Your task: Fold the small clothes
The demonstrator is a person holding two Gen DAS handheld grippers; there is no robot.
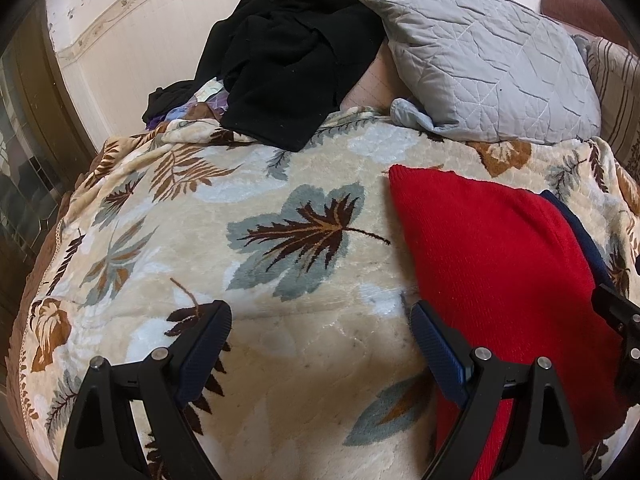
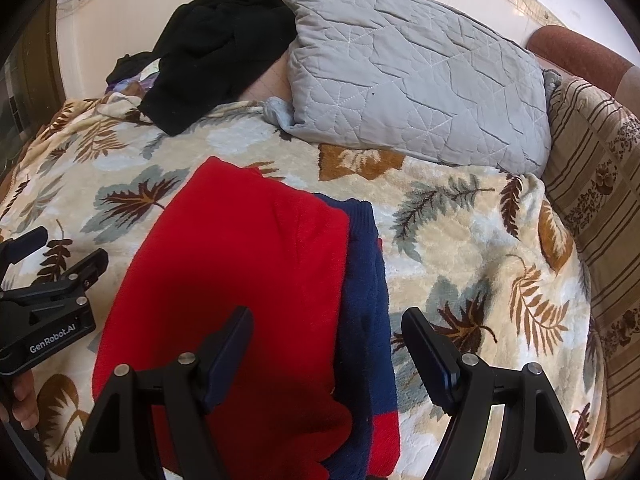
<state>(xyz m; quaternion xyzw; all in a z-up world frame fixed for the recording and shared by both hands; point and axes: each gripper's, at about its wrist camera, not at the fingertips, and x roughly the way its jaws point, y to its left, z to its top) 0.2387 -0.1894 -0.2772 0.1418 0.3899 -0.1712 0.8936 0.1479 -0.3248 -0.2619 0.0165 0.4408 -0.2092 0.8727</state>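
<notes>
Right wrist view: a red and navy knit garment [image 2: 240, 288] is being shown lying folded lengthwise on the leaf-patterned blanket [image 2: 460, 248], below the grey quilted pillow [image 2: 412, 80]; the right gripper [image 2: 326, 344] is being held above its navy edge, jaws apart and empty; the left gripper [image 1: 320, 340] is being held over bare blanket just beside the red cloth, jaws likewise wide and clamped on nothing. A fold between steps is judged to be in hand; next, the near end is probably to be pinched and carried toward the far end.
</notes>
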